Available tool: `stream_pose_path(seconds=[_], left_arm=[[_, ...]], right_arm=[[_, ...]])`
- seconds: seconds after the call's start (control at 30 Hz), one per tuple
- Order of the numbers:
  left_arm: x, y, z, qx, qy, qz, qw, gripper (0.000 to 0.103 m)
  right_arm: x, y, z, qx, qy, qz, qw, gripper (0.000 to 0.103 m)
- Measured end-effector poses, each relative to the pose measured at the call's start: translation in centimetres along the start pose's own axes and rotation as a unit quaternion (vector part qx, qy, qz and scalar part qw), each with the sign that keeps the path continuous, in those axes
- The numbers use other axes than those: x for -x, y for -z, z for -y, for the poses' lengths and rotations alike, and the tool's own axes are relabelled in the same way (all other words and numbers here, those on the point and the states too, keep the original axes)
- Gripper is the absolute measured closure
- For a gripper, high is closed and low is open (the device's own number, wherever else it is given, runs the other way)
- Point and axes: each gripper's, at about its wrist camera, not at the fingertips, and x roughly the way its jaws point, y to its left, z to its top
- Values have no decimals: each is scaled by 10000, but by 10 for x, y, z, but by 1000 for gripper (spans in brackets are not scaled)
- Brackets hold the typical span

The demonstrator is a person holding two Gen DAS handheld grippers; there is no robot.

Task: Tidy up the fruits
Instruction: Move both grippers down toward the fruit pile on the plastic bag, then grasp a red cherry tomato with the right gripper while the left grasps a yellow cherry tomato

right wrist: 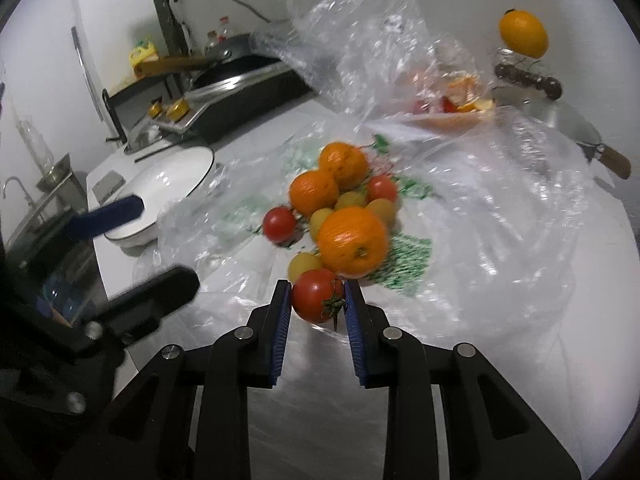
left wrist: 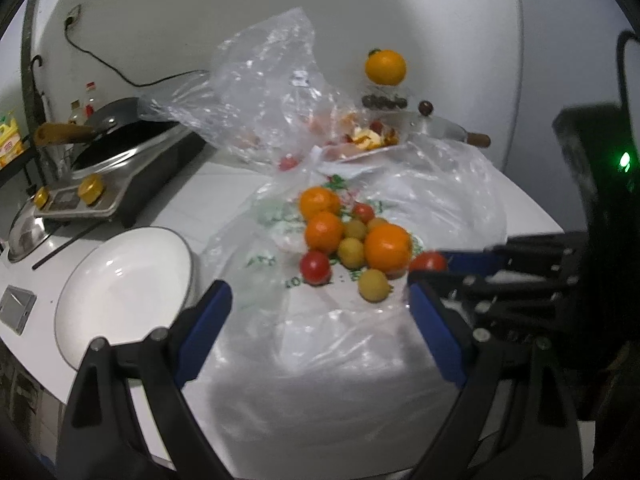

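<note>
Three round oranges (right wrist: 352, 240) with dimpled skin sit in the fruit pile on your crinkled clear plastic bag (right wrist: 500, 208), which is printed in green and spread flat on the white counter (left wrist: 224, 184). Around them you have smooth cherry tomatoes: about five yellow ones (left wrist: 374, 285) and two loose red ones (left wrist: 315, 267), though blur makes the yellow count uncertain. Your right gripper (right wrist: 316, 300) has its blue ribbed pads pressed on either side of a third red tomato (right wrist: 316, 300), green stem showing, at the near edge of the pile. Your left gripper (left wrist: 320, 300) hangs with jaws wide apart and nothing between them, just short of the pile. One glossy white plate (left wrist: 120, 284), dark-rimmed and round, lies beside the bag at left. One more orange (left wrist: 385, 67) perches on a stand at the back, and a second clear bag (left wrist: 272, 80) stands crumpled behind the pile.
</note>
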Motion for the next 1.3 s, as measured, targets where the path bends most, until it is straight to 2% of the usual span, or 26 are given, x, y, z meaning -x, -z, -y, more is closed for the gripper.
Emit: stream_pose_path(seconds=[0.17, 0.23, 0.47, 0.53, 0.8, 1.1, 1.3], left_arm=[[-14, -4, 14, -114, 88, -173, 9997, 15], [-23, -6, 18, -147, 130, -292, 9994, 27], [-51, -5, 33, -270, 244, -667, 9971, 45], [-59, -4, 36, -280, 283, -783, 9961, 55], [-74, -4, 41, -382, 334, -956, 9941, 71], [-73, -5, 37, -350, 451, -967, 9937, 71], [-59, -8, 32, -303, 487, -806, 9951, 71]], right_arm=[[16, -2, 19, -85, 90, 295, 9995, 74], [21, -4, 25, -77, 154, 406, 9990, 74], [26, -5, 44, -137, 194, 494, 9985, 74], [26, -4, 49, -179, 178, 503, 9984, 74], [26, -2, 59, -224, 161, 600, 9978, 74], [29, -1, 58, -246, 225, 655, 9973, 74], [35, -4, 48, -165, 262, 695, 9971, 74]])
